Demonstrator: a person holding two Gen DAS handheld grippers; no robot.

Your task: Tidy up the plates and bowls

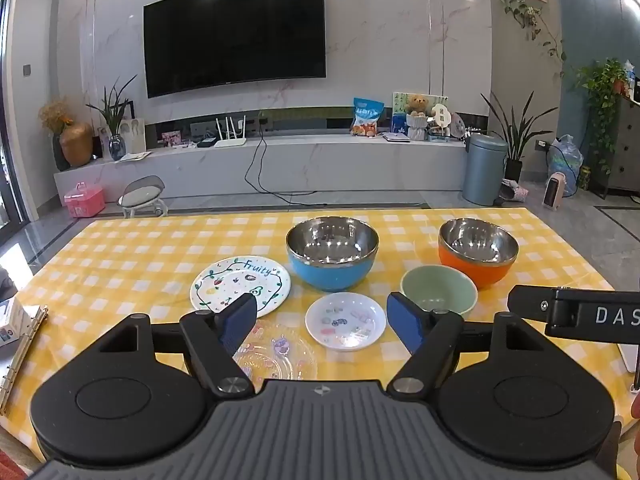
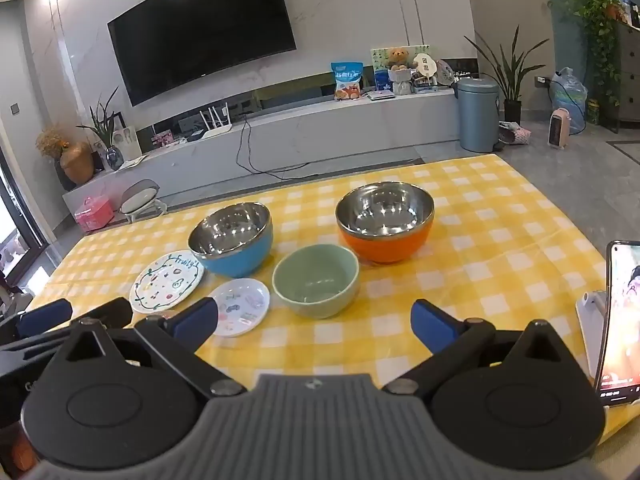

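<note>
On the yellow checked tablecloth stand a blue steel-lined bowl, an orange steel-lined bowl and a small green bowl. Nearer lie a white "Fruity" plate, a small white patterned plate and a clear glass plate. My left gripper hangs open above the small white plate and the glass plate, holding nothing. My right gripper is open and empty, just short of the green bowl, with the orange bowl beyond and the blue bowl to its left.
A ring binder lies at the table's left edge. A phone on a stand stands at the right edge. The left gripper's fingers show at the left of the right wrist view. Beyond the table are a TV wall, a bin and plants.
</note>
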